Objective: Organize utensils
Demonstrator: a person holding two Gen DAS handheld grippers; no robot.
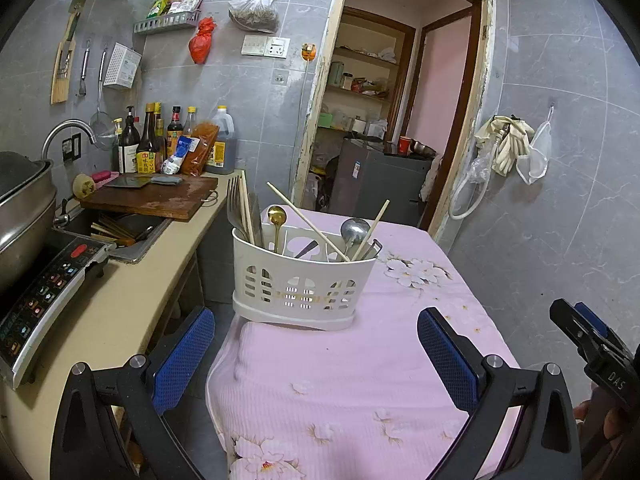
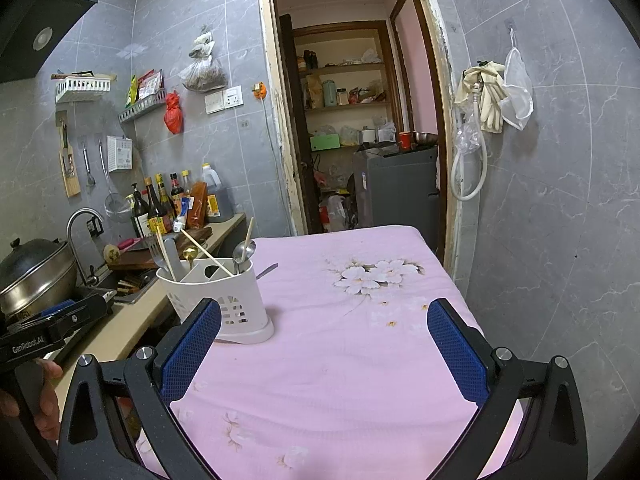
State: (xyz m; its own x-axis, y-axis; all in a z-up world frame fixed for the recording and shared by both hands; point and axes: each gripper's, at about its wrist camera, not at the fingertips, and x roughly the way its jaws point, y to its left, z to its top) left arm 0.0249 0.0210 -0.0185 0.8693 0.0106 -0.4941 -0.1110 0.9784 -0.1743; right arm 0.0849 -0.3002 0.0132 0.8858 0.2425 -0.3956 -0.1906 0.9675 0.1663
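The white perforated plastic utensil caddy [image 1: 304, 280] stood on the pink floral tablecloth [image 1: 340, 380] straight ahead of the left tongs [image 1: 316, 356], just beyond their tips, and ahead and to the left of the right tongs [image 2: 326, 354]. Both tongs were released, blue pads spread wide with nothing between them.

In the caddy stood a steel fork [image 1: 233, 208], pale wooden chopsticks [image 1: 308, 222], a gold-bowled spoon [image 1: 276, 216] and a steel ladle-like spoon [image 1: 354, 230]; a dark handle [image 2: 267, 271] poked out behind it in the right view. The metal pieces were probably stiff, smooth and slippery, best pinched across the flat of the handle rather than the bowl. The chopsticks looked light and thin, likely to roll, so a grip near mid-shaft seemed wise. The caddy itself appeared light and might tip if a utensil dragged on its rim.

Readable writing: "DAS" on the right tongs' body in the left view, "GenRobot.AI" on the left tongs' body [image 2: 28, 348] in the right view. Bottle labels were too small to read.
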